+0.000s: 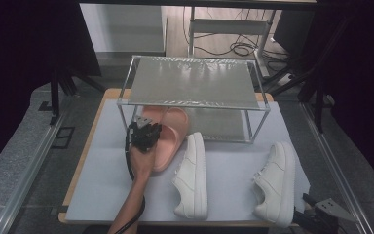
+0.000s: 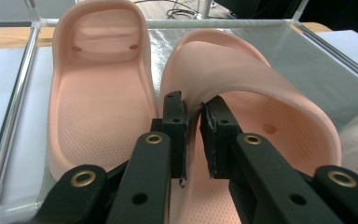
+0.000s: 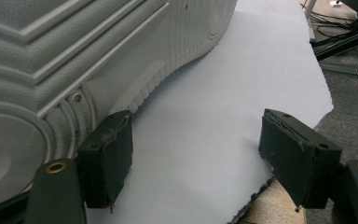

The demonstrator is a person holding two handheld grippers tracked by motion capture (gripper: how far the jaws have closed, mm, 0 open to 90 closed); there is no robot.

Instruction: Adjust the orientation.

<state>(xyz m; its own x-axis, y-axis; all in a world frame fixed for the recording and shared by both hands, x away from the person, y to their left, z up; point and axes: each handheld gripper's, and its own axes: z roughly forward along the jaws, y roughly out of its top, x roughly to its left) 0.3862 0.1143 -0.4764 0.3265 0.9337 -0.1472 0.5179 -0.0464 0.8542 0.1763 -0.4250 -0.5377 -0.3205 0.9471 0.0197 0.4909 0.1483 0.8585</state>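
A dark room with cables on the far floor surrounds a wooden table (image 1: 88, 146) under a pale sheet (image 1: 233, 161). A metal rack (image 1: 192, 83) stands far-centre. The left gripper (image 2: 193, 126) is clamped on the strap of a pink slide (image 2: 261, 121), at the rack's near-left beside its mate (image 2: 98, 93). Two white sneakers (image 1: 192, 175) lie nearer, centre and right. The right gripper (image 3: 196, 154), jaws apart, rests at the near-right corner.

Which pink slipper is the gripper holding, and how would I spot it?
Find the metal rack at the back of the table; two pink slippers sit at its lower shelf, left side. The held slipper is the one the left gripper pinches by the edge of its strap. Its twin lies flat beside it, touched by nothing, and the white sneakers lie nearer the person.
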